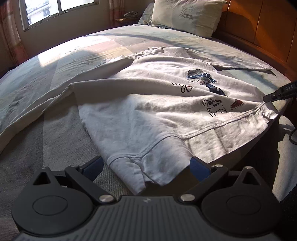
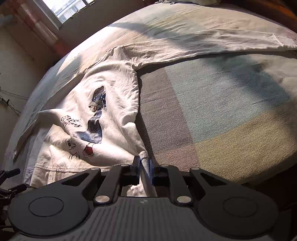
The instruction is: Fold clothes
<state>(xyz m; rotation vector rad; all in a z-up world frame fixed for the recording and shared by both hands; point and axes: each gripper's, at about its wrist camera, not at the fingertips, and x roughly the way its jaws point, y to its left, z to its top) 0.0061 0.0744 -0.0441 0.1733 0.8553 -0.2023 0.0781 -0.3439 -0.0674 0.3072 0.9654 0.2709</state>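
White sweatshirt (image 1: 148, 103) spread on bed (image 1: 55, 129), print side up: girl in hat, cat, red shoe.

Left claw (image 1: 146, 166): jaws wide apart, nothing pinched. Sweatshirt hem corner lying between the blue pads (image 1: 197, 166), not pressed by either. Rest of sweatshirt straight ahead of this claw, stretching away toward the pillow (image 1: 187, 16) at far end. One sleeve off to left of claw, lying flat on bed. Other sleeve far ahead, to the right. Window (image 1: 55, 11) far ahead-left, headboard (image 1: 259, 33) ahead-right.

Right claw (image 2: 144, 163): jaws narrow, clamped on hem corner of sweatshirt, cloth seen squeezed between the pads and hanging down behind them toward camera. Body of sweatshirt ahead and left of this claw, print just ahead-left. Long sleeve far ahead, running off to the right across bed. Bare striped bed cover directly ahead-right of claw. Tip of right claw also seen at right edge of left view, at sweatshirt hem.
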